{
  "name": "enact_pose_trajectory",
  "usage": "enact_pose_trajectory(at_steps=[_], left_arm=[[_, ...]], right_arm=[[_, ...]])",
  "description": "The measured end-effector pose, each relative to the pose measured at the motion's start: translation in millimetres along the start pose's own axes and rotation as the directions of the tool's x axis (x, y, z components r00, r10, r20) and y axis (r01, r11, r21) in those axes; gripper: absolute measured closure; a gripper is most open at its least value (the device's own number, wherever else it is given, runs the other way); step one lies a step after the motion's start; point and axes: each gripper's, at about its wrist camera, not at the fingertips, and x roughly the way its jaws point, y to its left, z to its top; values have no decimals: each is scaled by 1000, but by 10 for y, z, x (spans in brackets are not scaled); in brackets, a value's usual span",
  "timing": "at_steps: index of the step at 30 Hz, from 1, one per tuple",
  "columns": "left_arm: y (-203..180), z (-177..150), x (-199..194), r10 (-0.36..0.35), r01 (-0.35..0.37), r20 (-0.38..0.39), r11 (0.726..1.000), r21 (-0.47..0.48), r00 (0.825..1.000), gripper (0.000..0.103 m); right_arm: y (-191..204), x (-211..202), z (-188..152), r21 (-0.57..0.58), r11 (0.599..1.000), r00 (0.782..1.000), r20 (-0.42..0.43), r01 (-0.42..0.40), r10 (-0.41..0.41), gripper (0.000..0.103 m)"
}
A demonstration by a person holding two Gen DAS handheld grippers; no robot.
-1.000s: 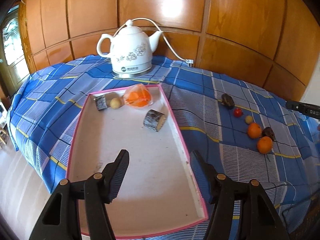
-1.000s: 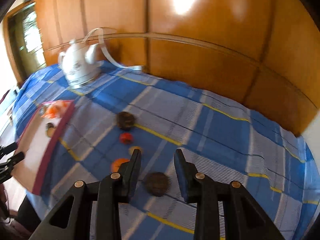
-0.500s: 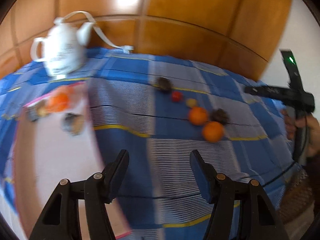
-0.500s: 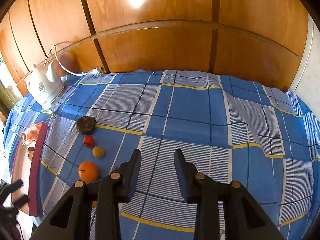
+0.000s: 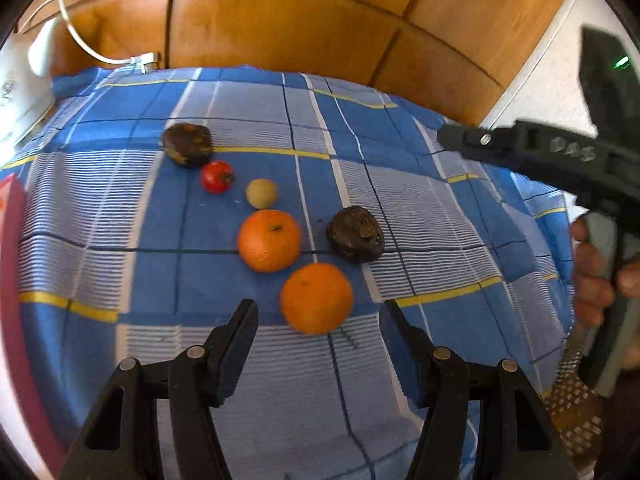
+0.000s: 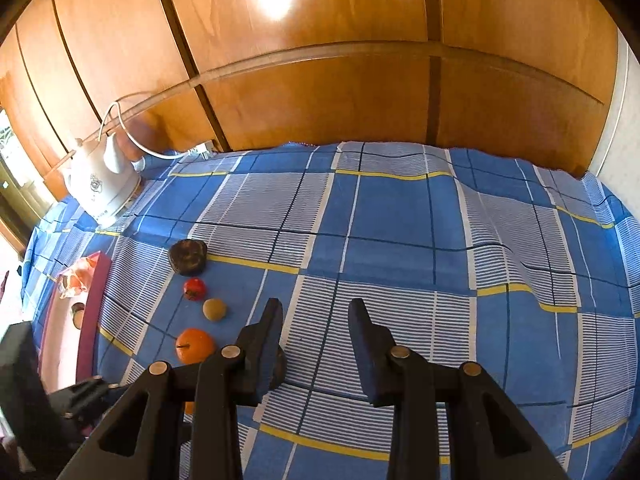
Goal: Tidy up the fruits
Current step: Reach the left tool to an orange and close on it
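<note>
Pink-rimmed shallow tray (image 5: 12,216) lies at the far left on a blue plaid tablecloth (image 5: 248,100), the likely home for the fruit. Right of it sit a small red tomato (image 5: 217,176) and two round oranges. The black left gripper (image 5: 318,316) hovers half open and empty before the nearer orange (image 5: 316,298); next it should straddle and close. The black right gripper (image 6: 314,312), narrowly parted, holds nothing. Its side lettering (image 5: 572,150) is unreadable.
</note>
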Motion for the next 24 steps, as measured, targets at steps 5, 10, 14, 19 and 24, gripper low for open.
enact_pose_trajectory(at_steps=[5,10,14,19,24], left_arm=[[31,30,231,11,-12,-17,1000,-22,1000,61],[83,-82,98,6,-6,32,1000,-11,999,63],[178,-286,-202,61,-63,98,998,21,993,63],[441,-577,-357,158,-160,119,987,6,980,62],[523,-677,-360,140,-143,152,990,7,978,62]], right_arm=[[57,-22,17,-19,1000,1000,10,-6,6,69],[105,17,-7,-63,998,1000,0,21,-21,69],[66,54,-15,-60,998,999,-14,36,-37,69],[72,73,-40,-61,998,999,-26,24,-26,69],[140,117,-76,-72,997,999,-45,-15,12,69]])
